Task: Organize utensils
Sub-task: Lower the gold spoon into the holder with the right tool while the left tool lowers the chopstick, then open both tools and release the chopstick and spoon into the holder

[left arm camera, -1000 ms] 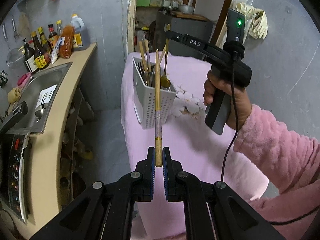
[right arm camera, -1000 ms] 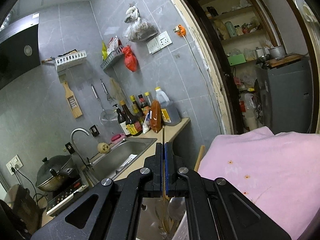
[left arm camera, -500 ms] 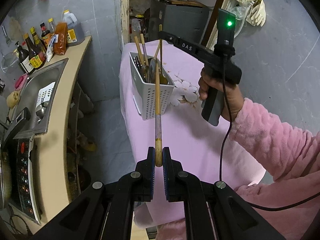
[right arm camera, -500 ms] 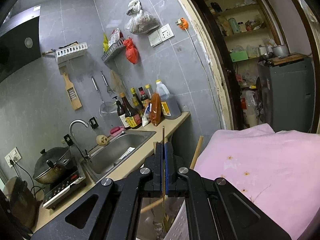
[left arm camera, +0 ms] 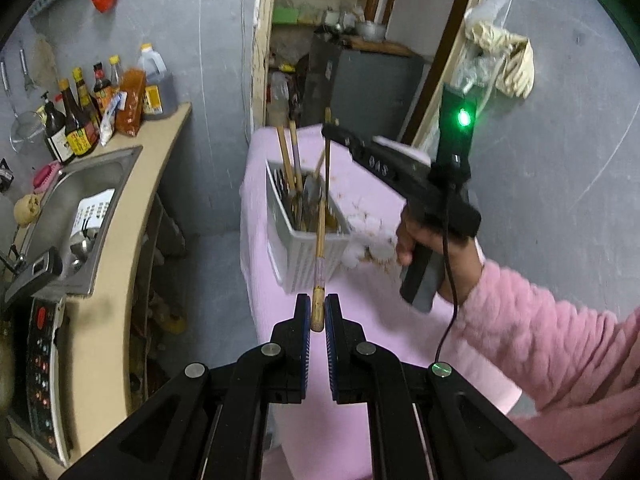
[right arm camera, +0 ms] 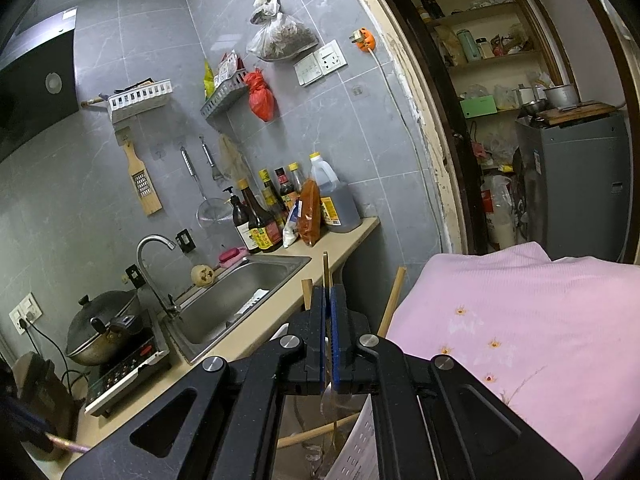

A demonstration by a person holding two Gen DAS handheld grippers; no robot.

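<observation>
We clamp the left gripper (left arm camera: 318, 316) on a long wooden chopstick (left arm camera: 320, 240), tip dipping into the white perforated plastic caddy (left arm camera: 304, 256) at twelve o'clock. The right gripper (right arm camera: 329, 300) pinches a thin golden spoon handle (right arm camera: 326, 268) upright for sorting.

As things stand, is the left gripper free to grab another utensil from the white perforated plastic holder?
Probably not: the left gripper is shut on a wooden chopstick, whose far end is in the white perforated plastic holder.
</observation>
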